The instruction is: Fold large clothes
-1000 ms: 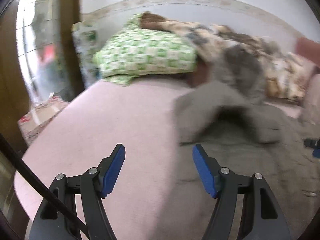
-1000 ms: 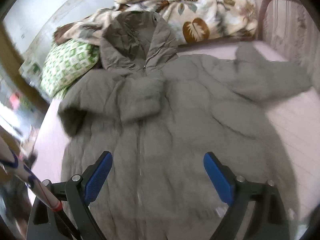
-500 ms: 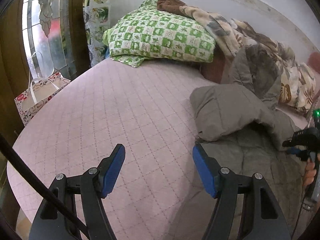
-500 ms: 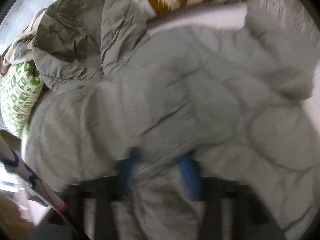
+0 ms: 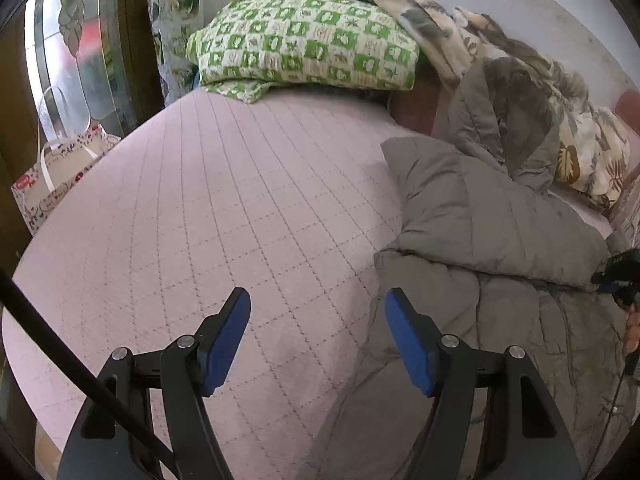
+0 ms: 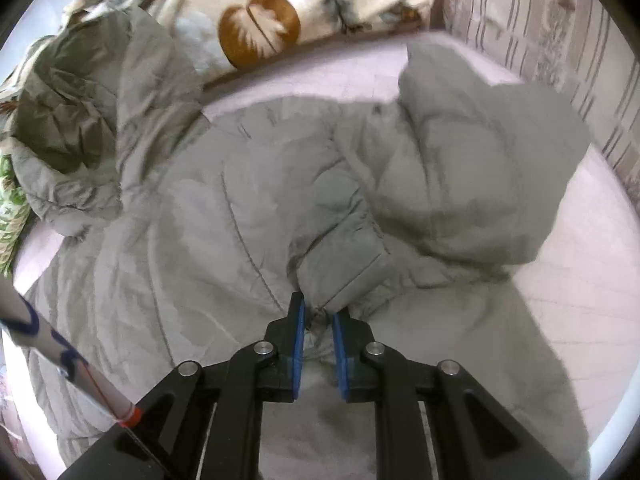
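Honestly, right gripper [image 6: 319, 320] pinches just the sleeve cuff [image 6: 344, 268] of the puffy grey coat [image 6: 224, 208]; slick fabric could slip mid-fold. Left gripper [image 5: 318, 336] hangs spread over the bed [image 5: 224, 200].

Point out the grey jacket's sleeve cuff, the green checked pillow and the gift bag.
sleeve cuff [image 6: 340, 276], right wrist view, on the cuff's flat end by the gripper.
green checked pillow [image 5: 304, 48], left wrist view, top face.
gift bag [image 5: 60, 172], left wrist view, printed side.
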Available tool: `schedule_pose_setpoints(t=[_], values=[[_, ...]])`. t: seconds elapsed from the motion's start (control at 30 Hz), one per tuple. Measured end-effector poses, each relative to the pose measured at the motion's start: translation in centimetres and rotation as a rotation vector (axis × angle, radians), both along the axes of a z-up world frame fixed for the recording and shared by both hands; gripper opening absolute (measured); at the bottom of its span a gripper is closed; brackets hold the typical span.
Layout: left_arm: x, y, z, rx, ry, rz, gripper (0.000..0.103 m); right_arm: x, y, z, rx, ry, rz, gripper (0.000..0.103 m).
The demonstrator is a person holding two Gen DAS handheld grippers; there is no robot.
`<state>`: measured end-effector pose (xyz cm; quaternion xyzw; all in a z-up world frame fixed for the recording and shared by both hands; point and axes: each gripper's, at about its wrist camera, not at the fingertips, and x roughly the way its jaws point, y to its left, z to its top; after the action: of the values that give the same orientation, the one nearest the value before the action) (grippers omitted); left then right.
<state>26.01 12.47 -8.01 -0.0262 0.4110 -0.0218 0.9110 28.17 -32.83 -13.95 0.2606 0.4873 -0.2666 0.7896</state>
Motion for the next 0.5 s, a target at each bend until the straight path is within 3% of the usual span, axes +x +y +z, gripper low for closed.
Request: schedule_pose_setpoints(t=[0.07, 0.13, 0.37, 0.5], values=[[0.0, 0.0, 0.0, -0.001, 0.002, 0.007, 0.069, -0.4, -0.5, -0.3, -0.002, 0.005, -0.023, 0.037], [-0.1, 0.1, -0.1, -0.006, 0.006, 0.009, 0.069, -1.2, -1.0, 0.3, -0.021, -0.009, -0.042, 0.044], [-0.4, 0.1, 0.1, -0.033, 0.015, 0.006, 0.069, -4.9, -1.9, 5.4, -0.142, -0.118, -0.056, 0.045], [-0.7, -0.6, 0.1, -0.010, 0.001, -0.002, 0.069, -3.2, -0.3, 5.0, -0.124, -0.145, 0.062, 0.045]])
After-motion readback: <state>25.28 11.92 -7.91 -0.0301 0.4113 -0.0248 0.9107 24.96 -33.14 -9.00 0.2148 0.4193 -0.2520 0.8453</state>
